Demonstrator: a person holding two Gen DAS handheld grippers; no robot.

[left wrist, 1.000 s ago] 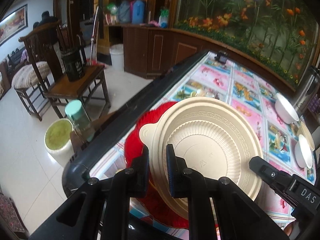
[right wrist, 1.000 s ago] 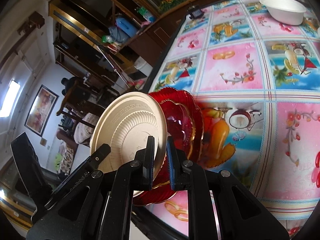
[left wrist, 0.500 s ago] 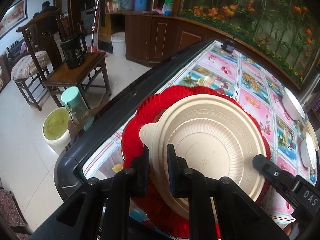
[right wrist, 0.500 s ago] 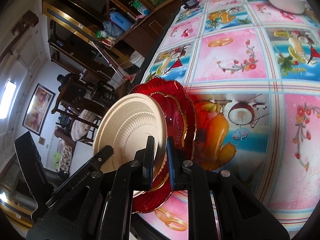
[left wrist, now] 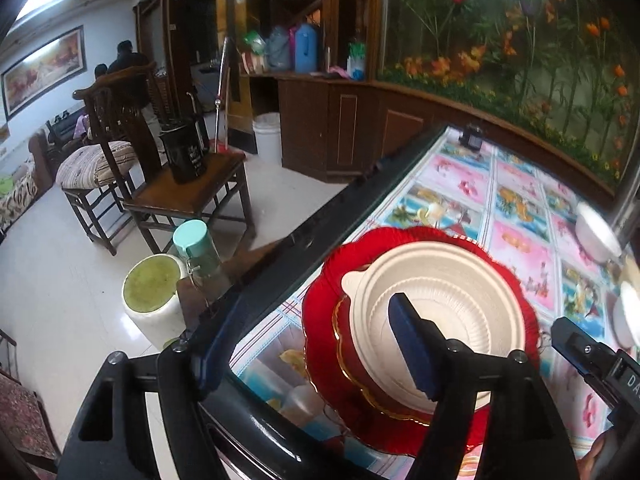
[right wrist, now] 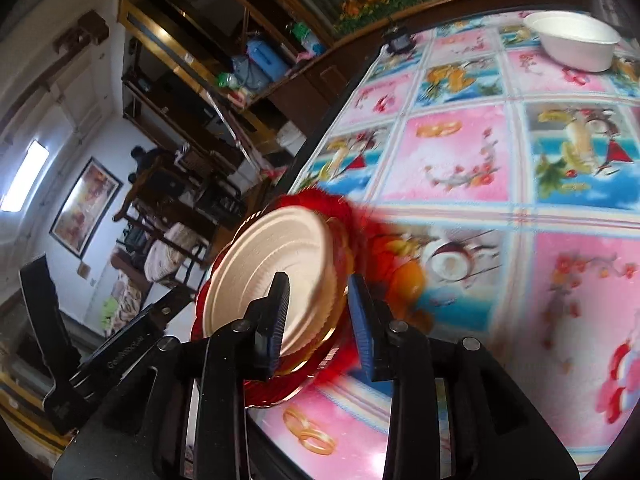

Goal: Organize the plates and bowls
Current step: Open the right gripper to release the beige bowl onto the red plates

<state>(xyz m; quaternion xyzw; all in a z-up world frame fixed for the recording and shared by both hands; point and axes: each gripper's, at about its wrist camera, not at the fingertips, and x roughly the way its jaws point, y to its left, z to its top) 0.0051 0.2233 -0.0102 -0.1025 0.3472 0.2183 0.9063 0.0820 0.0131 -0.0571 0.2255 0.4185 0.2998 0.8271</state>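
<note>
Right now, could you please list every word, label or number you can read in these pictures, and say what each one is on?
"DA", cut off by the picture's edge: on the right gripper.
Pale lettering on the left gripper: too blurred to read.
White print on the black tin: too small to read.

Both grippers' fingers just parted.

Beige ribbed plate; red plates, gold-edged; pink-blue fruit-print tablecloth.
</note>
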